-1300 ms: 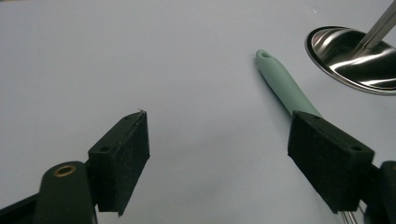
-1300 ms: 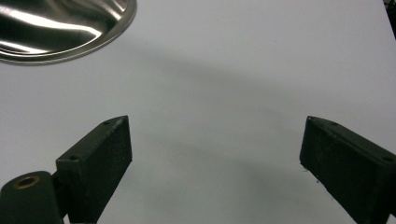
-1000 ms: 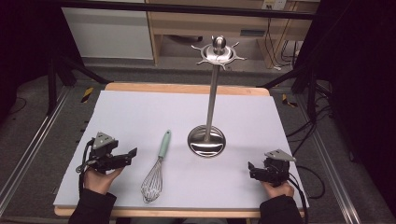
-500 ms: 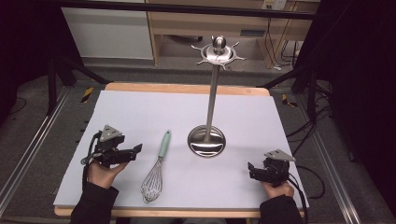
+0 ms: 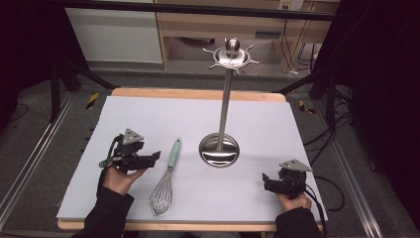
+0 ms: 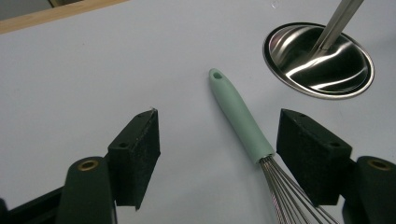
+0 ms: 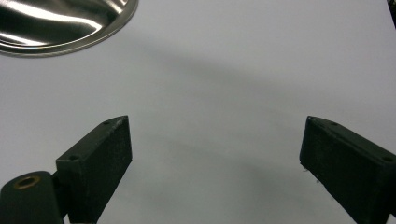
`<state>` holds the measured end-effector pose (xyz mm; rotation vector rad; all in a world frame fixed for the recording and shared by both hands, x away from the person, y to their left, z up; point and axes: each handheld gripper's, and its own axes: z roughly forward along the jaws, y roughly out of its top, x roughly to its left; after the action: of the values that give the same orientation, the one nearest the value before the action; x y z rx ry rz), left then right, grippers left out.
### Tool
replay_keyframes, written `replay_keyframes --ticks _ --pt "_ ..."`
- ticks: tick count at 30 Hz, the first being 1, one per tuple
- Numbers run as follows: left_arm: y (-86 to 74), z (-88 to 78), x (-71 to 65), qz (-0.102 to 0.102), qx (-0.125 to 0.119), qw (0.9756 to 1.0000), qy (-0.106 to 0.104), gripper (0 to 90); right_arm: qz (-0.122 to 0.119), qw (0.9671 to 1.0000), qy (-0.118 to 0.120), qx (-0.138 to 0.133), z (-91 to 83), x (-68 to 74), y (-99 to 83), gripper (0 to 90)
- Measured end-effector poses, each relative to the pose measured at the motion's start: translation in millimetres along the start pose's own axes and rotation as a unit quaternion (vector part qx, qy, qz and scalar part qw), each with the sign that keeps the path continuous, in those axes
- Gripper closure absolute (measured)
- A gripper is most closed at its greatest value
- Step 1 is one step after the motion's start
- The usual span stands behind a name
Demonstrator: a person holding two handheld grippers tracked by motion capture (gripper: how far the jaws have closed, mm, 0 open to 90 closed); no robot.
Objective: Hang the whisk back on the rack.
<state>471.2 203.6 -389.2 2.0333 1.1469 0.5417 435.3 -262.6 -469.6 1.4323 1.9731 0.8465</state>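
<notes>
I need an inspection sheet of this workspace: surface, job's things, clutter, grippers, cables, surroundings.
Surface: white sheet over a wooden table.
Job's things: whisk with a mint handle lies flat; steel utensil stand upright beside it, hooks bare.
Clutter: nothing seen.
Grippers: left gripper open, jaws have just been closing; in its own view the whisk handle lies between them, untouched. Right gripper open, nothing between its jaws.
Cables: one trails from the right gripper; more lie on the floor at right.
Surroundings: dark floor, metal rails, wooden shelving behind.

Lab: railed rig table (image 5: 148, 106), cables (image 5: 324, 136)
</notes>
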Motion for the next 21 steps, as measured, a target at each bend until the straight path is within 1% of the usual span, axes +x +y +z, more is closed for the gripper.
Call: replay_keyframes --ticks 6,9,13,15,16,17,19,20,21 --pt "7.1 2.7 -5.8 0.010 0.017 0.9998 -0.003 32.7 0.001 1.0000 -0.001 0.003 0.6 0.7 -0.1 9.6" --pt "10.6 4.8 -8.2 0.020 0.026 0.9995 -0.003 34.0 0.002 1.0000 -0.001 0.003 0.6 1.0 0.0 9.7" --pt "12.9 8.3 -10.5 0.018 0.028 0.9994 -0.008 34.8 0.001 1.0000 -0.001 0.003 0.5 1.0 -0.1 9.6" --pt "14.9 12.3 -12.9 0.027 0.041 0.9988 -0.009 35.6 0.000 1.0000 -0.001 0.003 0.5 0.9 -0.1 9.6" --pt "14.9 12.3 -12.9 0.027 0.041 0.9988 -0.009 35.7 0.000 1.0000 -0.001 0.003 0.5 0.9 -0.1 9.6" --pt "15.6 15.7 -14.8 0.027 0.047 0.9985 -0.011 36.1 0.001 1.0000 -0.001 0.003 0.6 1.2 -0.1 9.6" --pt "15.8 17.7 -15.8 0.026 0.050 0.9983 -0.012 37.3 0.002 1.0000 -0.002 0.004 0.6 1.7 -0.1 9.6" --pt "15.9 19.6 -16.5 0.027 0.056 0.9980 -0.015 38.0 0.000 1.0000 -0.002 0.005 0.7 1.5 -0.2 9.6" --pt "15.7 23.0 -17.7 0.031 0.067 0.9972 -0.017 38.5 -0.001 1.0000 -0.002 0.005 0.8 1.6 -0.2 9.6"
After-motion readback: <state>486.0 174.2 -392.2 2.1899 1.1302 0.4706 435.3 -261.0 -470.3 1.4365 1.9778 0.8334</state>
